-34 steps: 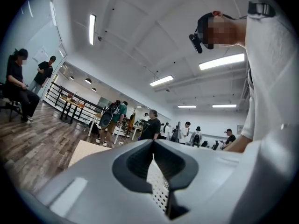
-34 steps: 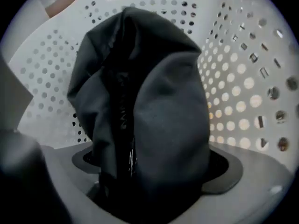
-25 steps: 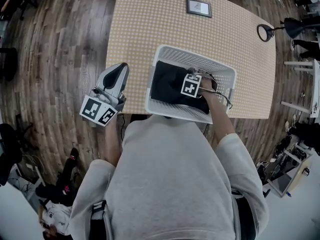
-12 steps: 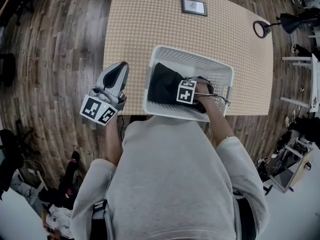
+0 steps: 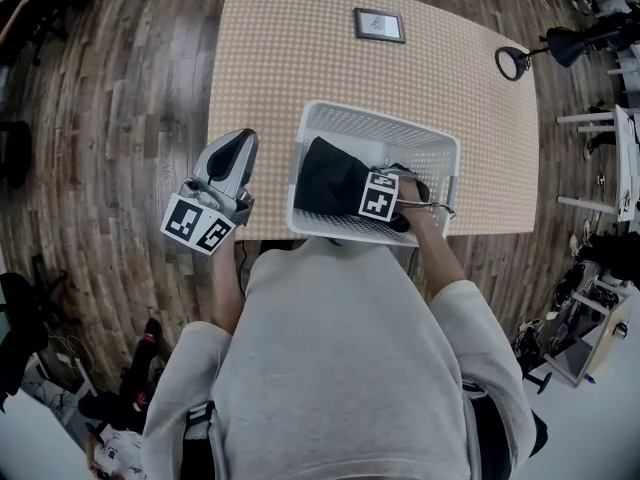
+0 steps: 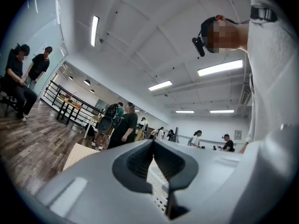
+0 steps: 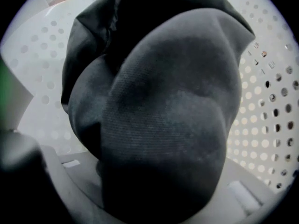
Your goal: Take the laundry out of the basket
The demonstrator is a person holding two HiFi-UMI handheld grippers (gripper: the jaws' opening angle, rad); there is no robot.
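Observation:
A white perforated laundry basket (image 5: 380, 120) stands on the near edge of the checked table (image 5: 290, 58). A black garment (image 5: 325, 178) lies bunched inside it. My right gripper (image 5: 372, 200) reaches down into the basket, its marker cube on top. In the right gripper view the dark cloth (image 7: 159, 101) fills the space between the jaws, which are closing on it, with the basket wall (image 7: 261, 139) behind. My left gripper (image 5: 232, 156) hovers left of the basket, past the table's edge, jaws together and empty. The left gripper (image 6: 153, 153) points up at the room.
A small framed picture (image 5: 379, 25) lies at the table's far side. A black desk lamp (image 5: 530, 56) stands at the right corner. Wooden floor surrounds the table. Several people (image 6: 122, 125) stand far off in the left gripper view.
The right gripper's jaws have closed in on the black garment, and the cloth has bunched toward the basket's left side. The left gripper has stayed in place.

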